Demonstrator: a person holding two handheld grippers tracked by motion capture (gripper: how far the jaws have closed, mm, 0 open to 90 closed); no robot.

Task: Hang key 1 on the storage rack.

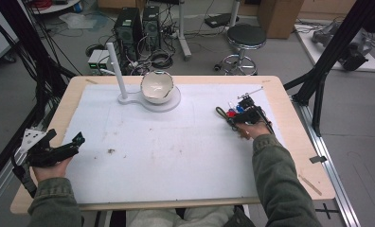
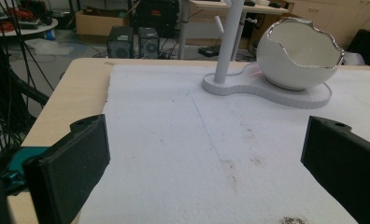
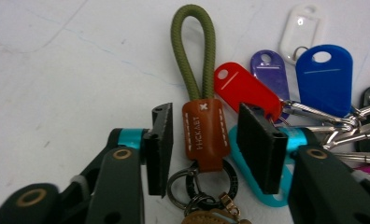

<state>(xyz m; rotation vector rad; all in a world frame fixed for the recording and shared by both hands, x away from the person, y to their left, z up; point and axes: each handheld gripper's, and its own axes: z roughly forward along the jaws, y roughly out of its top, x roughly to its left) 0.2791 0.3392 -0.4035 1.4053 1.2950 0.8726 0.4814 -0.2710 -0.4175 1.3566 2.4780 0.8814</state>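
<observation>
A bunch of keys and coloured plastic tags (image 1: 230, 112) lies on the white mat at the right. Its brown leather tab (image 3: 205, 135) carries an olive cord loop (image 3: 192, 51); red (image 3: 244, 88), purple (image 3: 269, 70), blue (image 3: 324, 74) and white (image 3: 302, 28) tags fan out beside it. My right gripper (image 3: 204, 116) (image 1: 235, 118) points down at the bunch, jaws on either side of the leather tab with thin gaps showing, open. My left gripper (image 1: 77, 140) (image 2: 204, 140) rests at the mat's left edge, jaws wide open, nothing between them.
A white egg-shaped bowl (image 1: 156, 87) (image 2: 300, 56) sits on a white base (image 1: 171, 104) with an upright post (image 1: 115, 66) (image 2: 229, 42) at the back of the mat (image 1: 176, 151). A small dark speck (image 1: 111, 151) marks the mat. A stool (image 1: 246, 38) stands beyond the table.
</observation>
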